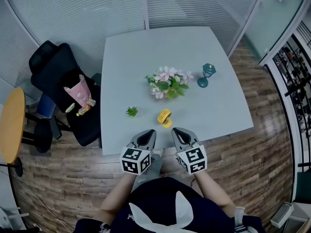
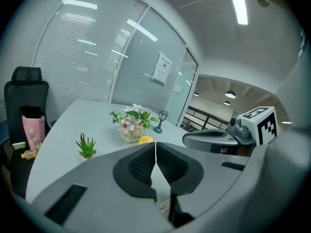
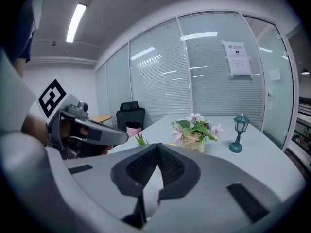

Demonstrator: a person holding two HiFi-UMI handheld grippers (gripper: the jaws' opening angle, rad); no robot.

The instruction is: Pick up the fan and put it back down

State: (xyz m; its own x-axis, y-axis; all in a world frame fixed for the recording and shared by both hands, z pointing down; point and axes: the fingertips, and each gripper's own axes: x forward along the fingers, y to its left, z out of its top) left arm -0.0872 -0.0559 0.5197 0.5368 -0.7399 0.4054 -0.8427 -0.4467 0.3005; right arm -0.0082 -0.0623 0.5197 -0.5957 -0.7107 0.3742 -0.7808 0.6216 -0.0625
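A small yellow fan (image 1: pixel 165 116) lies on the pale grey table (image 1: pixel 146 57) near its front edge, and the left gripper view shows the fan (image 2: pixel 145 140) just past the jaws. Both grippers hover side by side at the table's front edge, short of the fan. My left gripper (image 1: pixel 147 139) (image 2: pixel 155 145) is shut with nothing between its pads. My right gripper (image 1: pixel 180 136) (image 3: pixel 157 147) is shut and empty too. Neither gripper touches the fan.
A flower pot (image 1: pixel 167 84), a teal lantern (image 1: pixel 206 74) and a small green plant (image 1: pixel 132 111) stand on the table. At its left are a black chair (image 1: pixel 53 67) holding a pink bag (image 1: pixel 79 92) and a round wooden table (image 1: pixel 12 125). Glass walls stand behind.
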